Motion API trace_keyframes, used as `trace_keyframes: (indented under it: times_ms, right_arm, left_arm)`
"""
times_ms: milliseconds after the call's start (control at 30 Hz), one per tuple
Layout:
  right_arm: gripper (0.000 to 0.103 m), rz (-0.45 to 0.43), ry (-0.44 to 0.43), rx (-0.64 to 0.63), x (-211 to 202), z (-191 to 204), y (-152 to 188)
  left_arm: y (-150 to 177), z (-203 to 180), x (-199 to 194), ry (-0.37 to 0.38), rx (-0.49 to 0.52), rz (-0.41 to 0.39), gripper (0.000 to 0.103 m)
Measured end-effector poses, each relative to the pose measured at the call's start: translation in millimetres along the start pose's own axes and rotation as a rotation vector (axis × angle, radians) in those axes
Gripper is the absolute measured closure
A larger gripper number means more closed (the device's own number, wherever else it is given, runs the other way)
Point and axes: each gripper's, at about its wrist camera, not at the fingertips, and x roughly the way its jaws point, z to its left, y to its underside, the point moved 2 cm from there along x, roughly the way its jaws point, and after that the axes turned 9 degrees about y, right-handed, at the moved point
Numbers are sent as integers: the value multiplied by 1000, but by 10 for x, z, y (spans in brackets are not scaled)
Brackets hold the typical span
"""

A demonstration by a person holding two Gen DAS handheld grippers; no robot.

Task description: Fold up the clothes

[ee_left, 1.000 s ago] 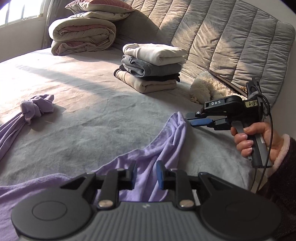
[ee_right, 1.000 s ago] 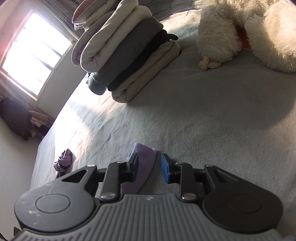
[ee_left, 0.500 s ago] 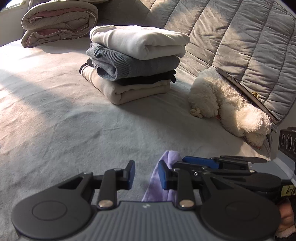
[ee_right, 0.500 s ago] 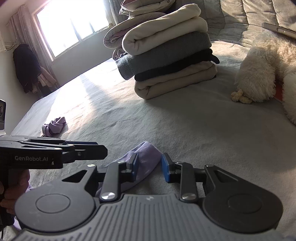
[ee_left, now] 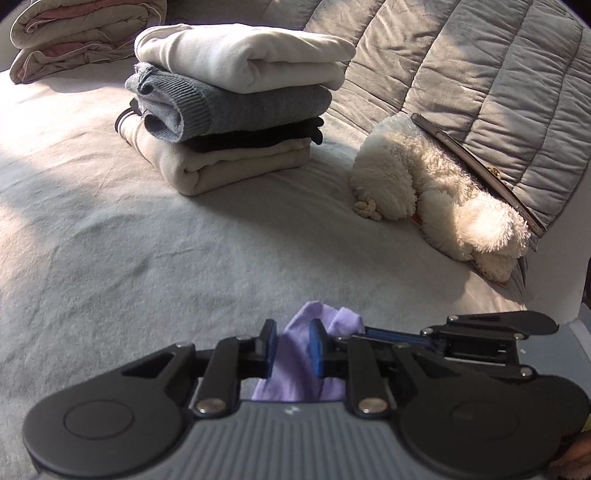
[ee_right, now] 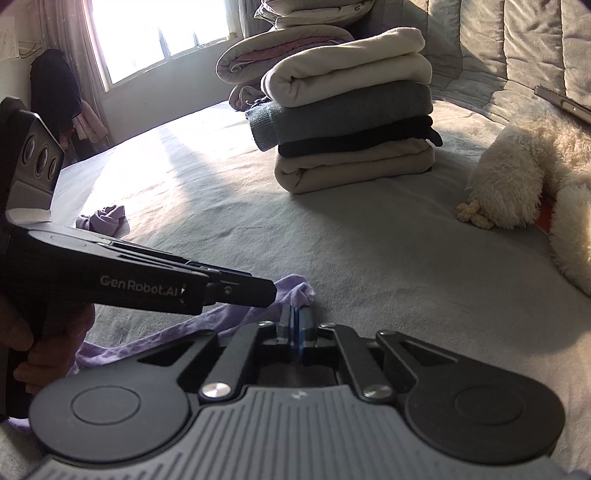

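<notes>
A big grey bed [ee_left: 155, 236] fills both views. On it sits a stack of folded clothes [ee_left: 236, 103]: a white one on top, then grey, then black, then tan at the bottom. To the right of the stack lies a fluffy white toy [ee_left: 436, 195], leaning on a padded grey headboard [ee_left: 480, 62]. A thin flat dark thing [ee_left: 476, 166], too unclear to name, is wedged between the toy and the headboard. A rolled-up quilt [ee_left: 81, 33] lies far back. A bright window [ee_right: 155, 33] is behind it all. Nothing lies on the bed between the tools and the stack.

The purple cloth [ee_left: 295, 354] is at the near edge of the bed, right under both tools. Its corner pokes up and points toward the stack. The rest of it runs back and off to the left, along the bed edge, with a bunched end [ee_right: 105, 219] farther out.

The left tool [ee_left: 291, 345] has the purple cloth between its blue pads, and its jaws are closing, with a gap left. The right tool [ee_right: 296, 325] is pinched tight on the cloth's edge. A hand [ee_right: 40, 347] holds the left tool.

A second ago the left tool was farther back, well apart from the right tool. Now the two tips are side by side. The right tool's jaws were apart then, and it was tilted over; now it sits level.
</notes>
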Motion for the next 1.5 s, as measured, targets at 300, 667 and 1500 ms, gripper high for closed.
trace_keyframes:
  times_ms: [300,667,1500]
  right_arm:
    - [101,103,23,7,-229,-290,92]
    - [87,190,-45,-25,-415,-570,217]
    - [101,52,-24,1,-731,-749,86]
  left_arm:
    - [-32,-85,1,37,31,44,79]
    - [-46,-251,193,96,87,126,60]
    - [-137,-950,262,4,227,-117,101]
